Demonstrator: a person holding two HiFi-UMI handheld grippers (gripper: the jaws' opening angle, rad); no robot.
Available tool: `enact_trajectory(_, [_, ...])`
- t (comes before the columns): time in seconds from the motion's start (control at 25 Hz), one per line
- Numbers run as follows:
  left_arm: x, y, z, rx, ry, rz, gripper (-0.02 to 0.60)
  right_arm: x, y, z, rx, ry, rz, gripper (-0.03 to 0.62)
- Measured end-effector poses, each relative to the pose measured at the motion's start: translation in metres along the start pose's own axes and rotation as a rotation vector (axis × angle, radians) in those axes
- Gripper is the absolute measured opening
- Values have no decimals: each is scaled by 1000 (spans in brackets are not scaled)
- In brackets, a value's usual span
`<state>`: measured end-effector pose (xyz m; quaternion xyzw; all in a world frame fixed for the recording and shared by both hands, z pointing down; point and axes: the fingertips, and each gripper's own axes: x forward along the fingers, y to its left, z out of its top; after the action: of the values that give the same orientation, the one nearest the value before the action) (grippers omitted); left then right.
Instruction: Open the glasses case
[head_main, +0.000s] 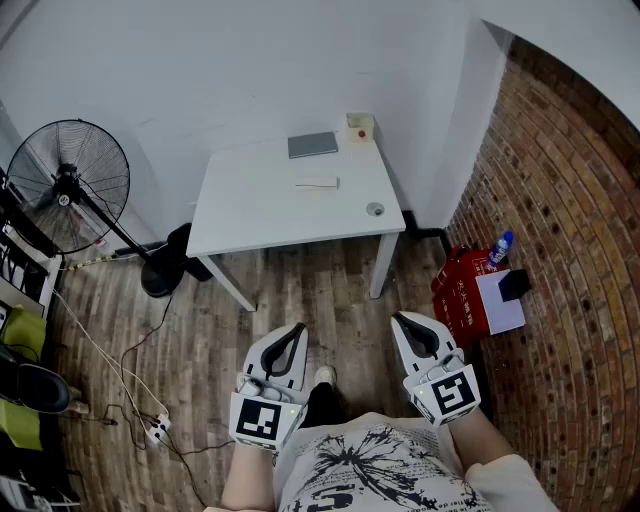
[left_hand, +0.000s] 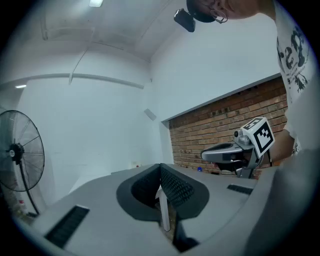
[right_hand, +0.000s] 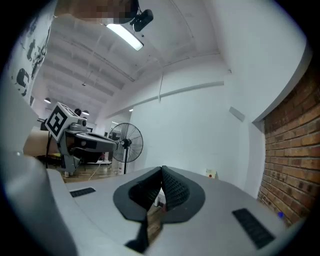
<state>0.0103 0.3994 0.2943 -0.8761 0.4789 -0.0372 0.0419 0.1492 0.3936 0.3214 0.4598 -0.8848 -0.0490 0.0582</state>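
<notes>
A slim white oblong case (head_main: 317, 182) lies shut near the middle of the white table (head_main: 250, 215), far ahead of me. Both grippers hang close to my body over the wooden floor, well short of the table. In the head view my left gripper (head_main: 297, 328) and my right gripper (head_main: 398, 318) point towards the table with their jaws together. The left gripper view shows the left gripper (left_hand: 160, 172) with its black pads meeting and nothing between them. In the right gripper view the right gripper (right_hand: 161, 184) is likewise shut and empty.
On the table also lie a grey flat pad (head_main: 313, 145), a small box with a red dot (head_main: 360, 126) and a little round disc (head_main: 375, 209). A standing fan (head_main: 68, 185) and cables are at the left. A red crate (head_main: 462, 295) stands by the brick wall.
</notes>
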Motion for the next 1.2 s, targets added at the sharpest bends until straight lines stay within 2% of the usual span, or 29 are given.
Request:
enact_trajectory(0.4, [-2, -14, -6, -20, 45, 5, 14, -12, -2, -3, -4, 1, 15, 9])
enact_trajectory(0.56, [2, -20, -3, -24, 17, 6, 14, -16, -14, -7, 49, 0, -23, 11])
enact_trajectory(0.68, [4, -23, -3, -20, 26, 4, 14, -13, -26, -4, 106, -44, -45, 11])
enact_trajectory(0.72, [6, -22, -3, -17, 29, 4, 14, -10, -27, -2, 111, -56, -26, 217])
enact_trajectory(0.76, [8, -21, -3, -13, 29, 5, 14, -5, -27, -1, 102, -59, -9, 464])
enact_trajectory(0.8, [10, -20, -3, -9, 27, 5, 14, -1, -28, 0, 81, -56, -8, 500])
enact_trajectory(0.88, [14, -15, -4, -3, 26, 6, 14, 8, -34, -2, 44, -43, -32, 506])
enact_trajectory(1.04, [26, 5, -14, 20, 75, 8, 14, 33, -46, -5, 54, -33, -48, 517])
enact_trajectory(1.2, [48, 37, -24, 13, 74, 1, 14, 71, -58, -9, 55, -20, -70, 525])
